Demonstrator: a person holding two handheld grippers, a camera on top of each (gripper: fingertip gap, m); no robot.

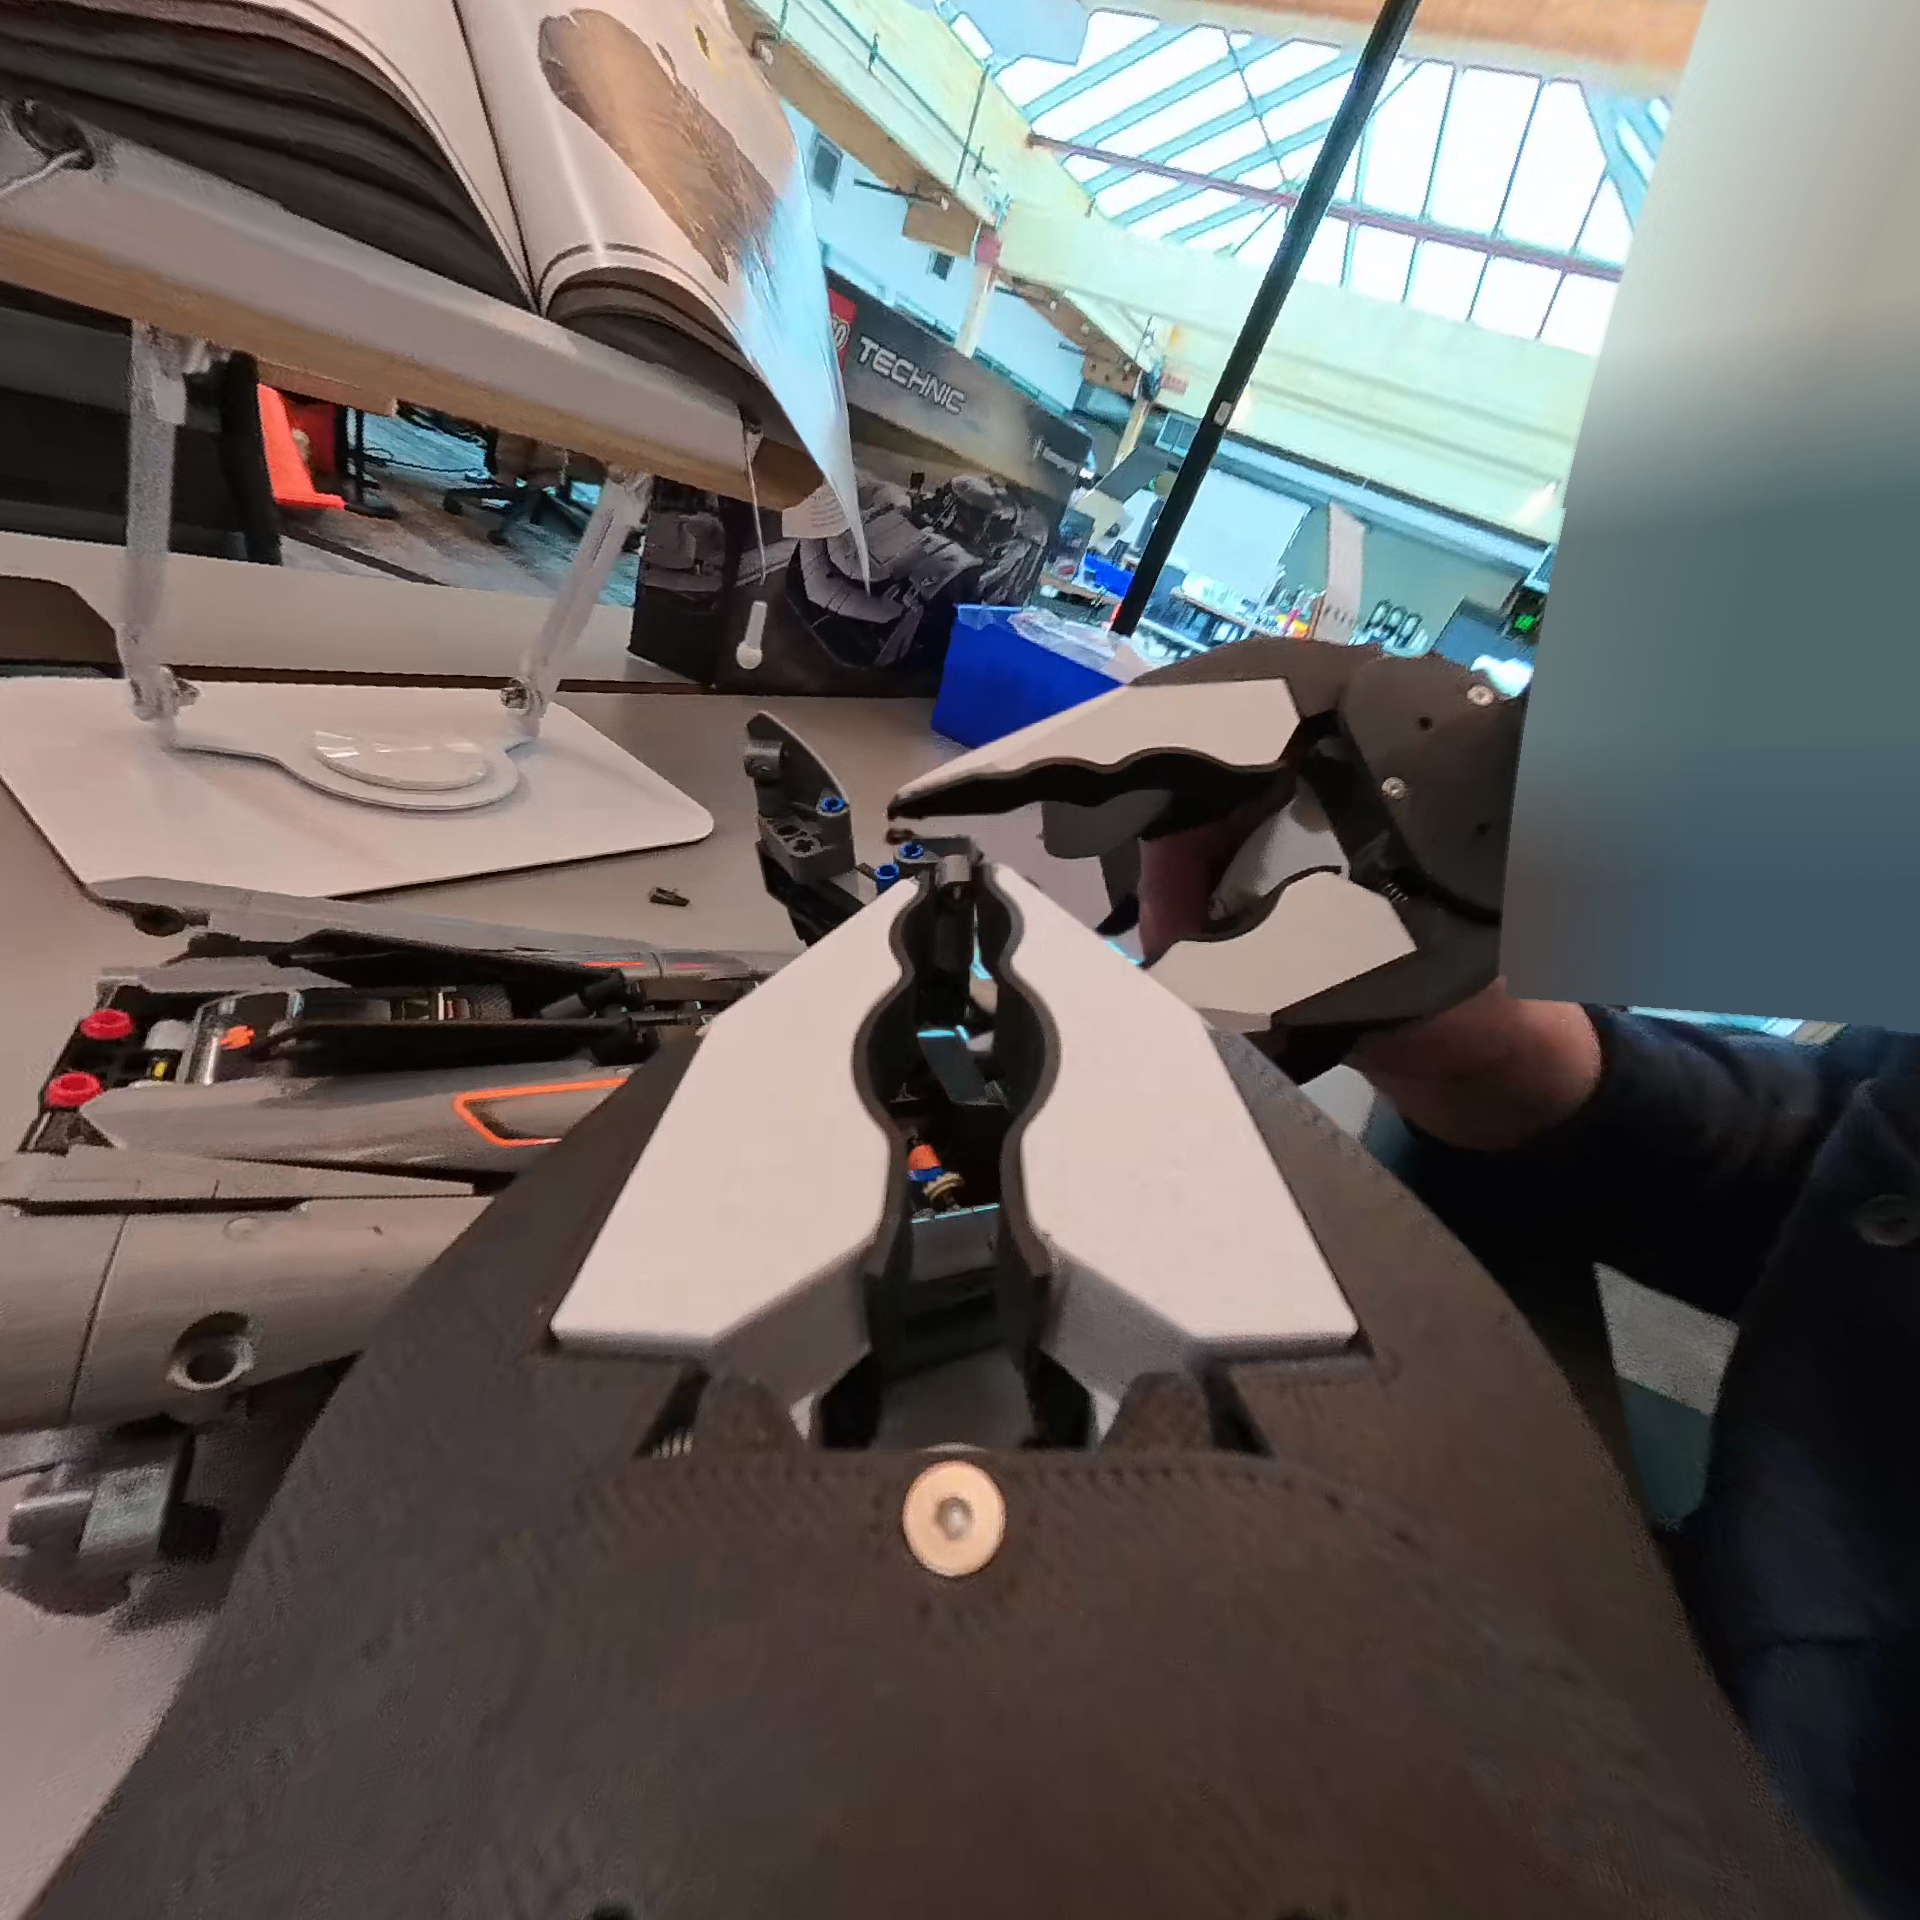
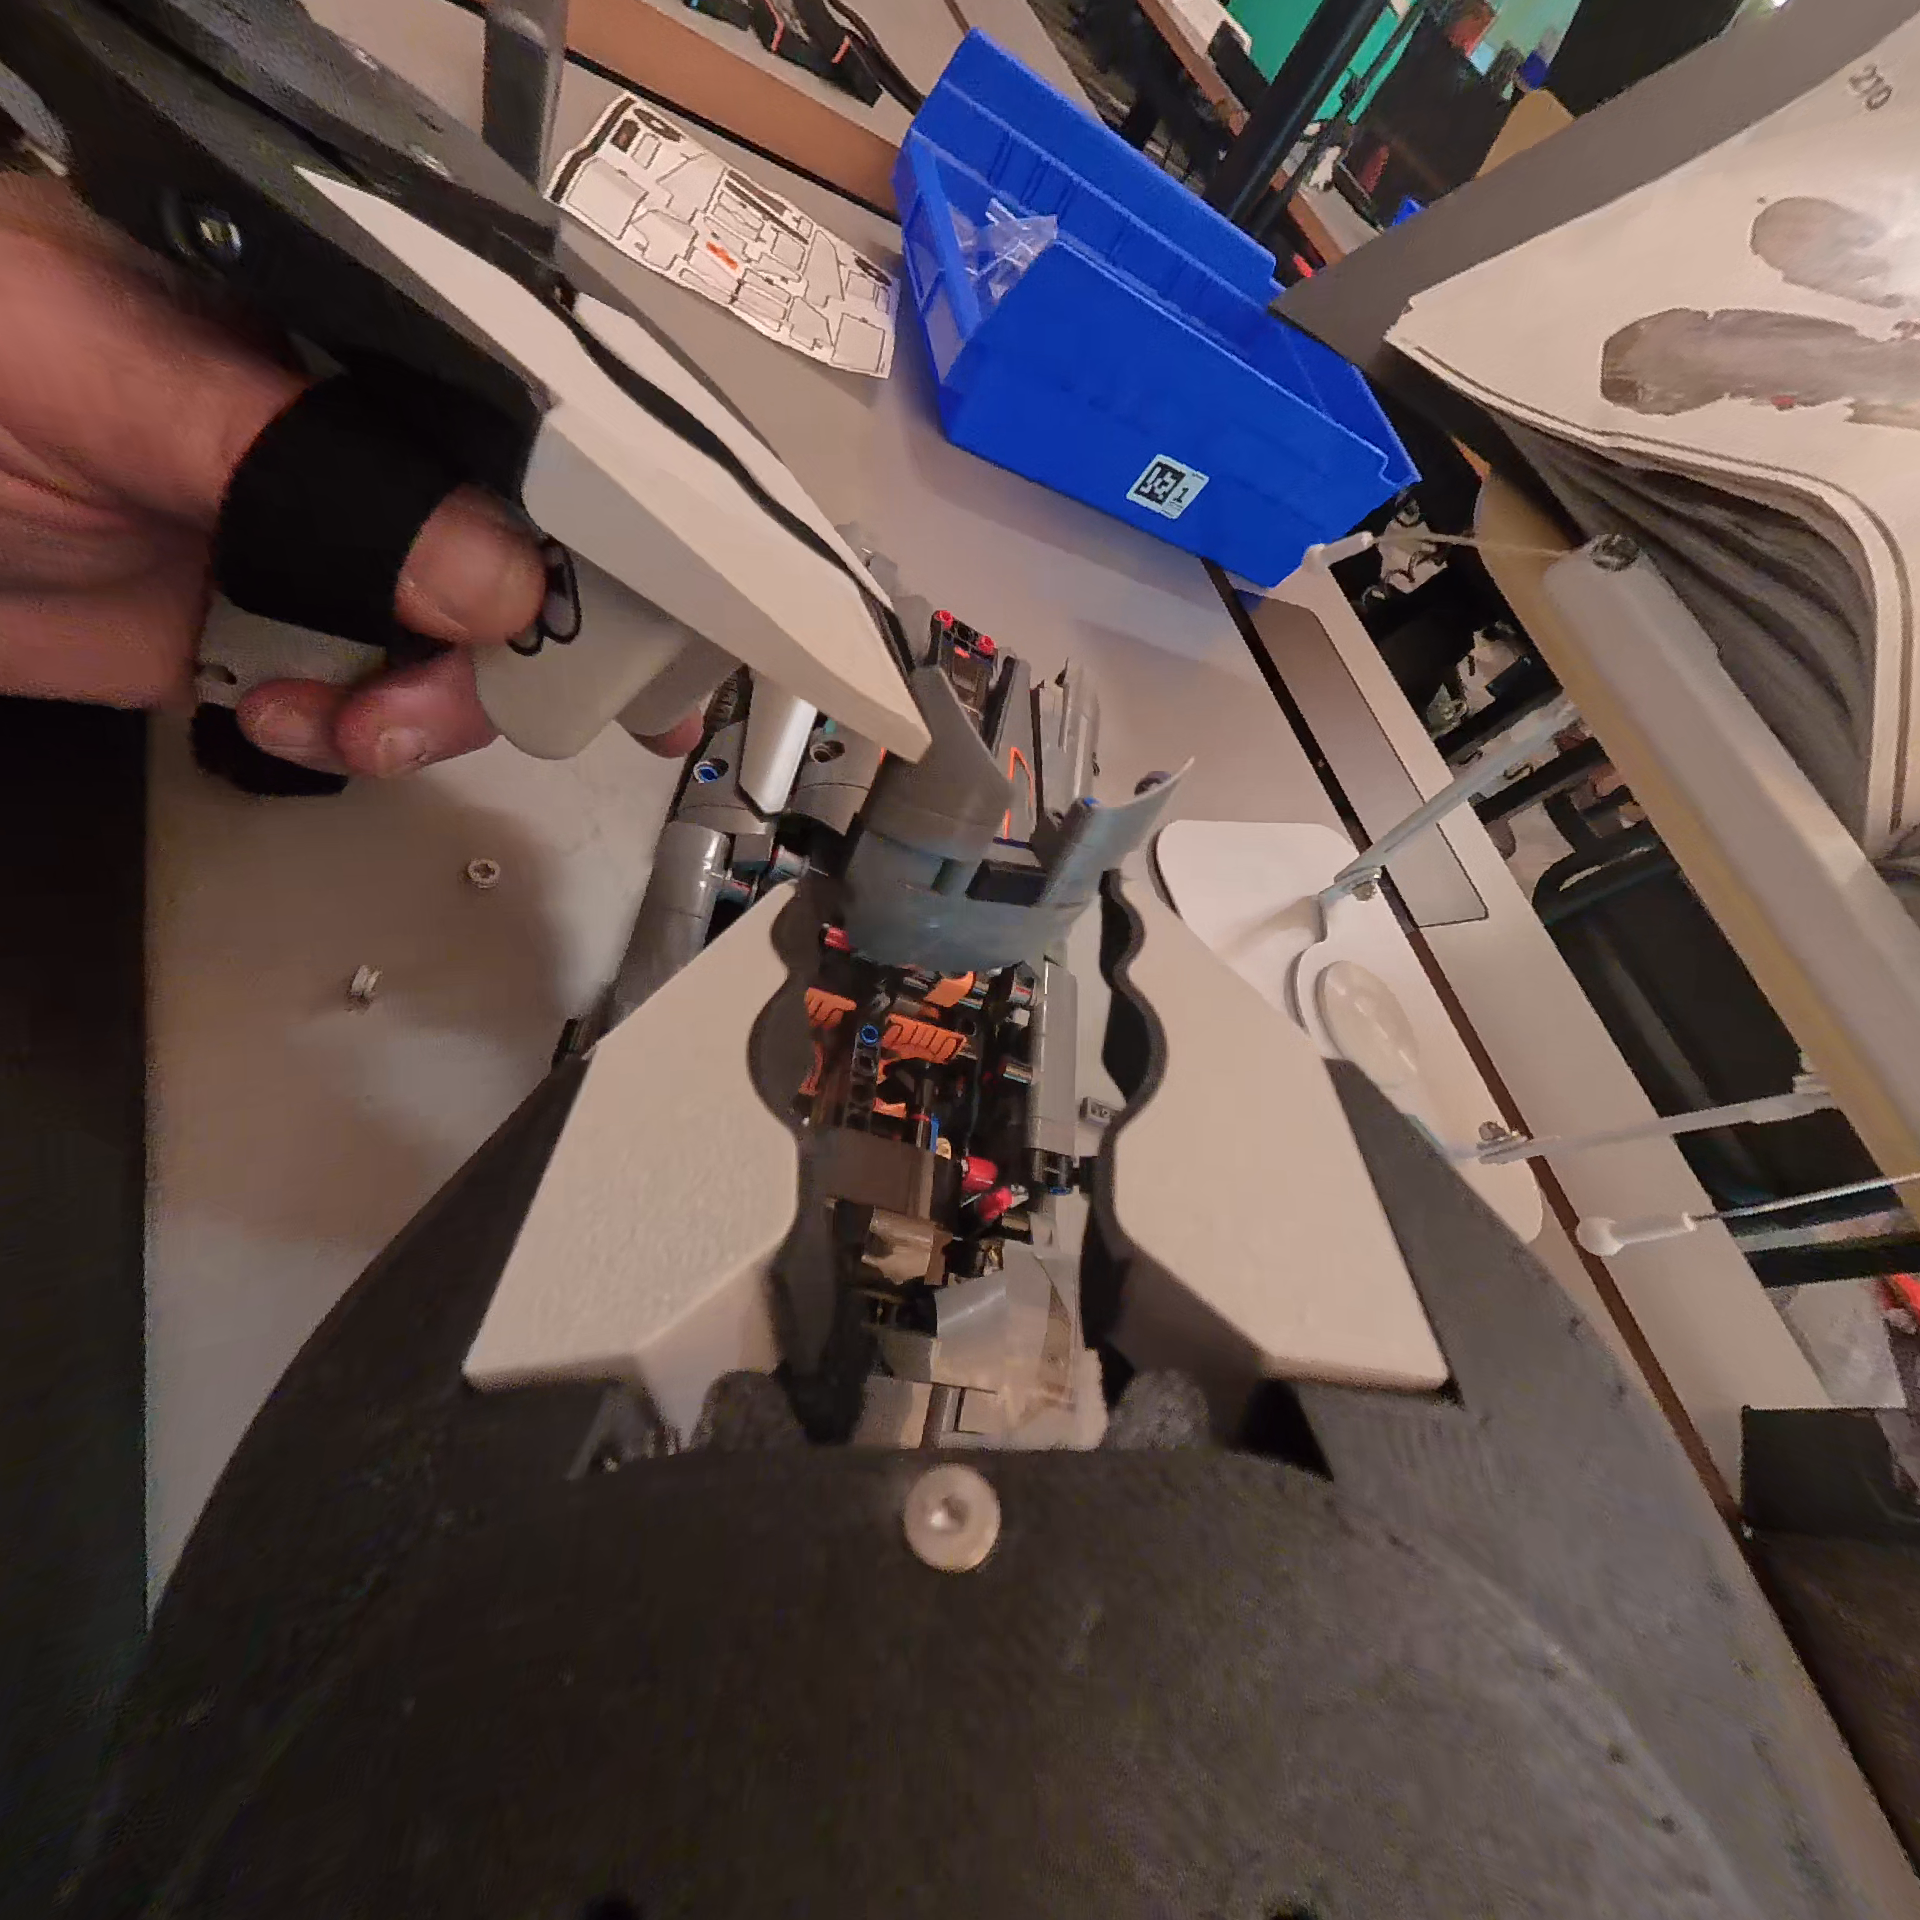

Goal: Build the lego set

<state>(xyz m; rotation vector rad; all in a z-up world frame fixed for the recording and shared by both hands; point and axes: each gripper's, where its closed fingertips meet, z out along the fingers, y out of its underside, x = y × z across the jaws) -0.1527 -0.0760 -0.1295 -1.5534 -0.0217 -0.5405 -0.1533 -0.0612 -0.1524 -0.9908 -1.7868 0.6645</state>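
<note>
The grey Lego car model (image 1: 343,1039) with orange trim and red pins lies on the grey table (image 1: 644,748). My left gripper (image 1: 951,883) is shut on a small black part at the model's raised end, beside a curved dark grey panel (image 1: 800,769) with blue pins. My right gripper (image 1: 899,821) comes in from the right, its tips just above the left gripper's tips. In the right wrist view the right gripper (image 2: 951,904) stands open astride the model (image 2: 914,1060) and a grey curved panel (image 2: 1122,821). The left gripper (image 2: 904,727) pinches a grey piece there.
An open instruction book (image 1: 520,156) rests on a white stand (image 1: 312,790) at the back left. A blue bin (image 2: 1143,343) and a sticker sheet (image 2: 727,229) lie behind the model. The set's box (image 1: 883,540) stands farther back. Small loose parts (image 2: 483,871) lie on the table. The tips of both grippers are at nearly the same place.
</note>
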